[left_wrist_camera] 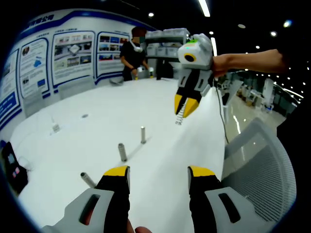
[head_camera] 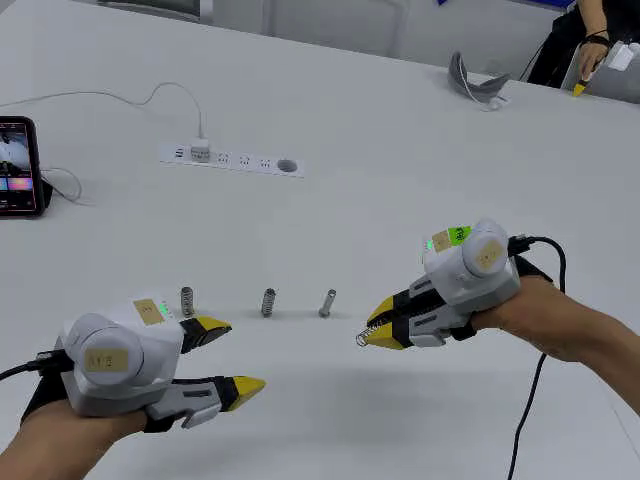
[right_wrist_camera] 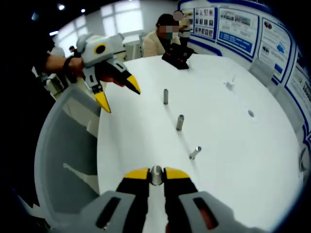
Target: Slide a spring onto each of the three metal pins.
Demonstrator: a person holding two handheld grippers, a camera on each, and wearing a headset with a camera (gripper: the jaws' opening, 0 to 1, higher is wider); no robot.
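Head view is giving me the whole row, so I am reading it from the left. My left tongs (head_camera: 240, 354) are hanging low over the tabletop (head_camera: 400, 160) at the near left. Their jaws are standing wide apart with nothing between them, and the upper tip is sitting just beside the left pin (head_camera: 187, 301). That pin and the middle pin (head_camera: 268, 302) are both looking ribbed along their length, so I am judging that each is already wearing its coil. The right pin (head_camera: 327, 302) is looking smooth and bare, and it seems to be leaning a little. Near it on the right, but apart from it, my right tongs (head_camera: 372, 328) are pinching the spring (head_camera: 362, 340) by one end. Its free end is poking out past the yellow tips toward the bare pin.

I am taking the step in hand to be threading this spring onto the right pin. To do it well, I am thinking of tipping the right tongs nose-down until the spring's bore is lining up with the pin, lean included. Then I would be lowering the free end over the pin's top slowly, since a coil held at one end is likely to flex and skid off. The grip should be loosening only once several turns are sitting over the pin. If the pin rocks, the empty left tongs could be steadying its base while staying off the two dressed pins.
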